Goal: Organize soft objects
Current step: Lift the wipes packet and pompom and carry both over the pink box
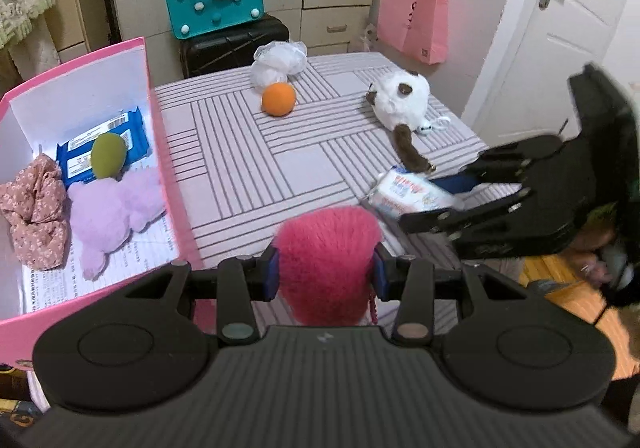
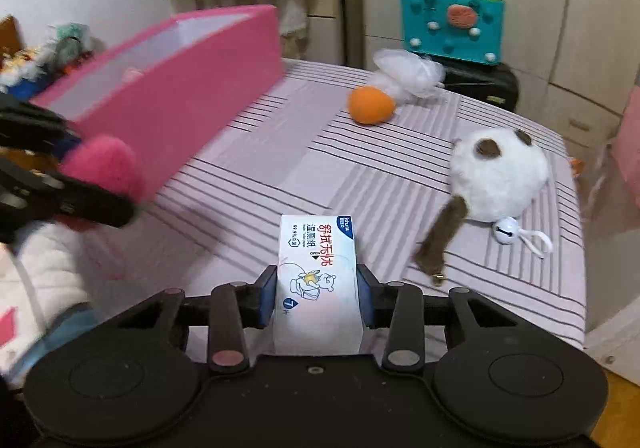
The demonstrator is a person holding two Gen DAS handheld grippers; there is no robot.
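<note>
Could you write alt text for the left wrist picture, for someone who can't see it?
The left tongs grip a pink fluffy ball beside an open pink box holding soft items. The right tongs hold a wipes packet over a striped table.

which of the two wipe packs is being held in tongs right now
The white wipe pack, clamped in the right tongs above the striped table. The blue wipe pack lies in the pink box under a green ball.
</note>
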